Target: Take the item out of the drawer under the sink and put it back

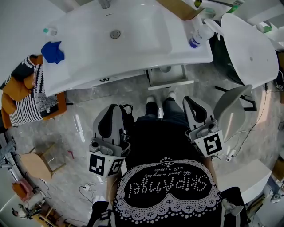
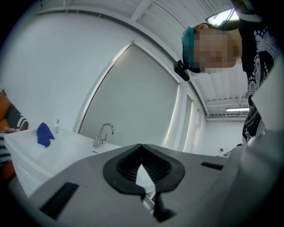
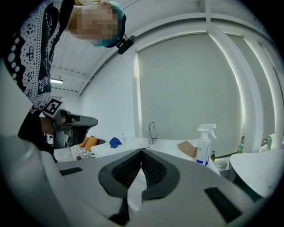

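Observation:
The white sink counter (image 1: 146, 53) lies ahead of me in the head view, its faucet (image 2: 103, 133) at the back. Under its front edge the drawer (image 1: 167, 77) stands pulled out a little; I can make out no item in it. My left gripper (image 1: 116, 107) is held near my left hip, short of the counter, its jaws shut on nothing (image 2: 141, 146). By my right hip my right gripper (image 1: 189, 100) is likewise shut and empty (image 3: 142, 151). Both point level toward the sink, well back from the drawer.
A blue cloth (image 1: 52, 51) and a small bottle (image 1: 49, 31) lie on the counter's left end. A spray bottle (image 1: 199, 34) and a piece of cardboard (image 1: 179, 8) sit on its right end. Right of the counter is a white rounded fixture (image 1: 248, 44). Striped and orange cushions (image 1: 24, 93) are at left.

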A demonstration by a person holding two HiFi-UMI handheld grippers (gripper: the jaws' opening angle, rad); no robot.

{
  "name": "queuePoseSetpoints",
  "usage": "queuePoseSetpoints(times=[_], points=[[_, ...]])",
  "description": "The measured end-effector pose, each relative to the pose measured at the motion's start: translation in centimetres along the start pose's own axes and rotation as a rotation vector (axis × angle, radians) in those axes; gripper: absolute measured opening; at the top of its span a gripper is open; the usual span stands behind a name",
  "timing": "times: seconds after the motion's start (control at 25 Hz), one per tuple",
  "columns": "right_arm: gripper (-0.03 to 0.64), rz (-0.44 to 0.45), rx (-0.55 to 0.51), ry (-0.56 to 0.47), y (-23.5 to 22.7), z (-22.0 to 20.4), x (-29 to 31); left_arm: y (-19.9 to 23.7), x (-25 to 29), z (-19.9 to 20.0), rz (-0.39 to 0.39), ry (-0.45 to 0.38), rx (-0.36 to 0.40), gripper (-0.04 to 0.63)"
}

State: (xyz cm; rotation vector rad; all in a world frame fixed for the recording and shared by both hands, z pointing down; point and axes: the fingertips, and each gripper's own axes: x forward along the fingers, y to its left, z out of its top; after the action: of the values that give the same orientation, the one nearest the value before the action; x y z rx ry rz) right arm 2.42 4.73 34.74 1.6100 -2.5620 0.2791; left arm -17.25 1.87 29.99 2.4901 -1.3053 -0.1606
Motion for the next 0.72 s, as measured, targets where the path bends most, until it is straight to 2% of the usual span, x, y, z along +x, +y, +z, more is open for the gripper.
queuePoseSetpoints(times=[0.72], points=[[0.018, 0.007, -0.012, 0.01, 0.14, 0.11, 0.77, 0.41, 0.19, 0.24, 0.002, -0.008, -0.014, 0.005]])
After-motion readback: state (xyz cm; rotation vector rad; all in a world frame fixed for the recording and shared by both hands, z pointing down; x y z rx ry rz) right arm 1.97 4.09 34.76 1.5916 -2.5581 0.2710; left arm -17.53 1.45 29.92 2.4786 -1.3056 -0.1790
